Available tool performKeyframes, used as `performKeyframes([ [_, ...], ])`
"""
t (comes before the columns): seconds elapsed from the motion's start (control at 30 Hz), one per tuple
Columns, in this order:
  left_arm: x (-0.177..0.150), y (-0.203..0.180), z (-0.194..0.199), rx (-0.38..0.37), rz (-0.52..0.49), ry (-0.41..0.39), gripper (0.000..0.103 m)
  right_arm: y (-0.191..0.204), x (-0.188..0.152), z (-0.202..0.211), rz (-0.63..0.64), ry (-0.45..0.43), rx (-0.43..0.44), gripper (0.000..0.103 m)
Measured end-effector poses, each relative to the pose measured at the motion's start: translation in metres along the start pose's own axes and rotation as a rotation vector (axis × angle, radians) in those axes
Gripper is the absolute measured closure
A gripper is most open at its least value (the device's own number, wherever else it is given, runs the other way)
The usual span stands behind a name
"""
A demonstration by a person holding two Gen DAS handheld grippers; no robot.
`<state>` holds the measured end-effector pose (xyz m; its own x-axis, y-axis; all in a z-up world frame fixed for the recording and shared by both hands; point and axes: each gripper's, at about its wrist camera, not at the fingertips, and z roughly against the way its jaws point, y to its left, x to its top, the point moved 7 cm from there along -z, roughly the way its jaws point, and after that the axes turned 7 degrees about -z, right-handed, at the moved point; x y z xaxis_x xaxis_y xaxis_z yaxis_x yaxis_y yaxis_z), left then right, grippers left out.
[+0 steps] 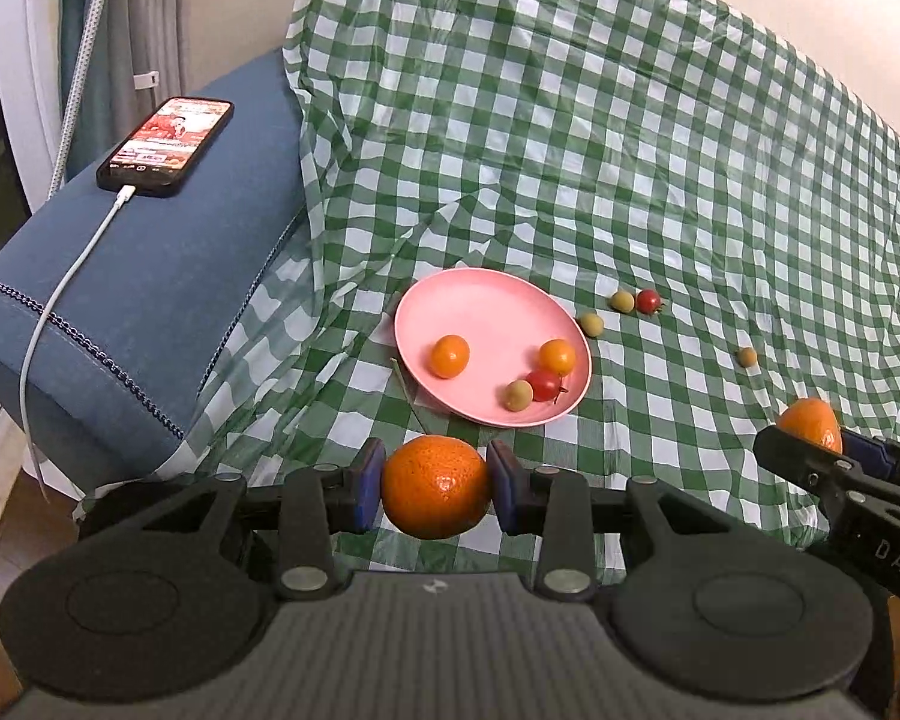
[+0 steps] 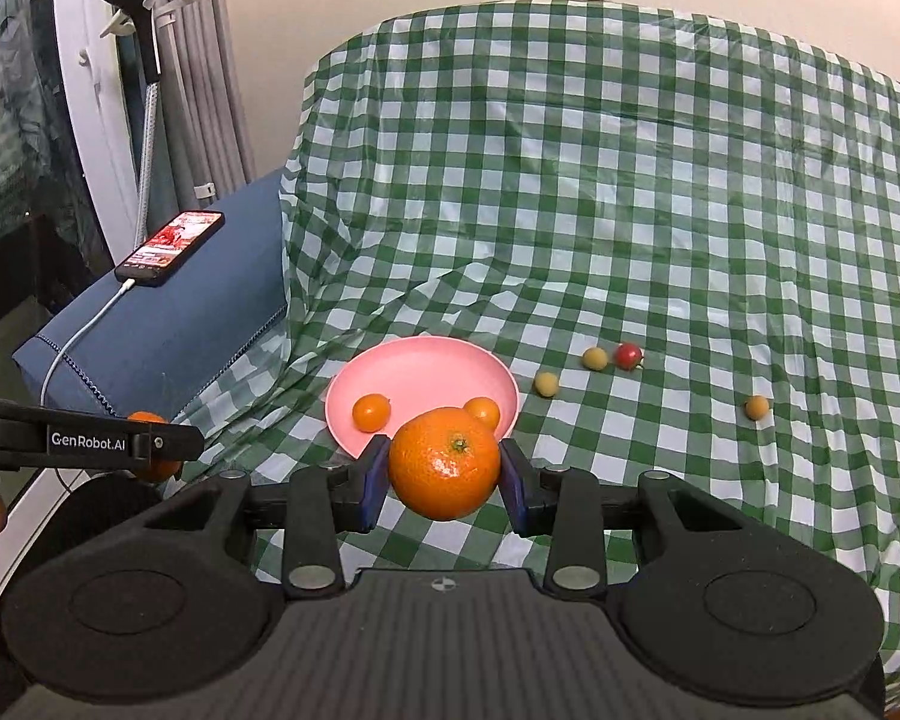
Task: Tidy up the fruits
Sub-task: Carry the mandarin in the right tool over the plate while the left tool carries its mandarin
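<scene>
Orange fills the near middle of the left wrist view, where the left gripper (image 1: 435, 487) is pinching a mandarin (image 1: 435, 487) between its blue pads, held just short of the pink plate (image 1: 450, 306) on the green checked cloth (image 1: 570, 120). That plate is carrying two small orange fruits, one red cherry tomato (image 1: 545, 384) and one pale green fruit, while three more pale ones and a second red tomato (image 1: 648, 301) are lying loose on the cloth to the right. At the right edge the other gripper is showing, with orange fruit in its grip. In the right wrist view, the right gripper (image 2: 444, 468) is likewise clamping a second mandarin (image 2: 444, 463), which is hiding part of the plate's near rim. Judging from this, the step in hand is carrying both mandarins toward the plate. The next move likely calls for bringing each over bare pink surface, lowering it, and spreading the pads gently so that nothing rolls off.
</scene>
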<state>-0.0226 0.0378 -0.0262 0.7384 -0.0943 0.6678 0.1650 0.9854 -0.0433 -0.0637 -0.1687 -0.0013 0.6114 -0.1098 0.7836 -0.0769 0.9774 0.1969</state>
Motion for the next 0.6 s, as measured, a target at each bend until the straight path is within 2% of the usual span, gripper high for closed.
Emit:
performKeyframes([
  [0.37,0.008,0.005,-0.009,-0.009,0.020,0.001,0.062,-0.003,-0.001,-0.011,0.020,0.024,-0.016,0.063],
  [0.6,0.017,0.006,-0.017,-0.013,0.024,0.000,0.062,-0.002,0.012,-0.023,0.035,0.011,-0.025,0.063],
])
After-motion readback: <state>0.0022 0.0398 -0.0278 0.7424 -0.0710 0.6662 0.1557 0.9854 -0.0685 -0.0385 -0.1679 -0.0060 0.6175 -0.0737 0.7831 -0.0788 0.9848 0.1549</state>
